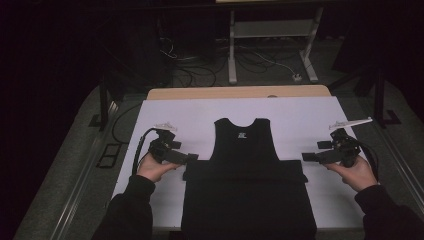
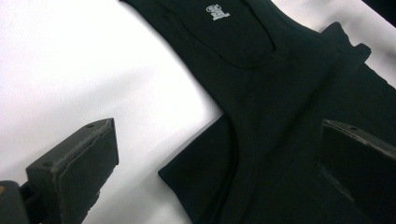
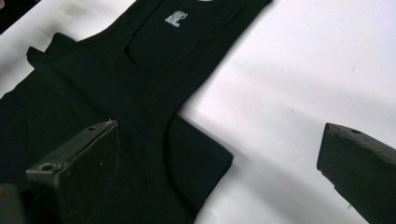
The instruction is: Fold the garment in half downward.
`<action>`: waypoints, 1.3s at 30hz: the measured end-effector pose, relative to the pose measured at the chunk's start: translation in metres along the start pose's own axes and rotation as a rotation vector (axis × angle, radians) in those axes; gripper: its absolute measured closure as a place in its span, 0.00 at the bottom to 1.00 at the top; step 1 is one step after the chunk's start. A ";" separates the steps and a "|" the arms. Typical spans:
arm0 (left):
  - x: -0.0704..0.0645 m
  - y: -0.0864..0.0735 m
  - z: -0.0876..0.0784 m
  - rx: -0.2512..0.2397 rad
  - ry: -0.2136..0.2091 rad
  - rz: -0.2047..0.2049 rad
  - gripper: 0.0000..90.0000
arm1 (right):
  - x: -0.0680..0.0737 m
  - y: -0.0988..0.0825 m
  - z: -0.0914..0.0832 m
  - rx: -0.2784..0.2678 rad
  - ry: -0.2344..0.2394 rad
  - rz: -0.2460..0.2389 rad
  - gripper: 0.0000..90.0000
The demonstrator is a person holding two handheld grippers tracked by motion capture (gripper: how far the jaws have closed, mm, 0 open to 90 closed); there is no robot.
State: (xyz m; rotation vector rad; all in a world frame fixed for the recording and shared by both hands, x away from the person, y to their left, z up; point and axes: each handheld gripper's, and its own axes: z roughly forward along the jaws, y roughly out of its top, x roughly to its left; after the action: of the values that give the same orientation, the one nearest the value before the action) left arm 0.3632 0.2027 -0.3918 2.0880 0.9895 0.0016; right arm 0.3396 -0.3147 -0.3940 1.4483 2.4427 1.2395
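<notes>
A soft black tank top lies flat in the middle of a smooth white board. It has a tiny white logo by the neck, and its bottom part is folded up. The left gripper and right gripper sit beside its folded corners, jaws wide apart, holding nothing.

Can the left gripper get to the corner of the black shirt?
Probably yes. The left gripper is open beside the black shirt, and nothing lies between them on the white table.
</notes>
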 end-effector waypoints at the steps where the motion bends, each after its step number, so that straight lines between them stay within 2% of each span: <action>1: 0.000 0.001 0.000 -0.003 -0.001 0.001 0.00 | 0.000 0.002 -0.001 0.000 -0.001 -0.003 0.00; 8: 0.003 0.013 0.002 0.009 0.002 0.009 0.00 | -0.003 0.012 -0.002 0.001 -0.009 -0.009 0.00; 13: 0.003 0.025 -0.001 0.006 0.006 0.026 0.00 | -0.006 0.020 -0.002 0.002 -0.021 -0.006 0.00; 19: 0.005 0.036 0.001 0.023 0.006 0.049 0.00 | -0.009 0.031 -0.002 -0.004 -0.027 -0.007 0.00; 30: 0.011 0.050 0.007 0.034 0.010 0.044 0.00 | -0.010 0.050 0.006 0.006 -0.040 -0.032 0.00; 33: 0.012 0.053 0.009 0.028 0.007 0.044 0.00 | -0.008 0.055 0.007 -0.004 -0.061 -0.052 0.00; 39: 0.012 0.060 0.011 0.021 0.010 0.053 0.00 | -0.005 0.064 0.009 0.001 -0.054 -0.063 0.00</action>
State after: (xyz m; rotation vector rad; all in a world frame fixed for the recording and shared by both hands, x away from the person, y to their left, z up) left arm 0.4140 0.1811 -0.3626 2.1350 0.9443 0.0285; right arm 0.3922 -0.2977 -0.3605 1.3752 2.4347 1.1715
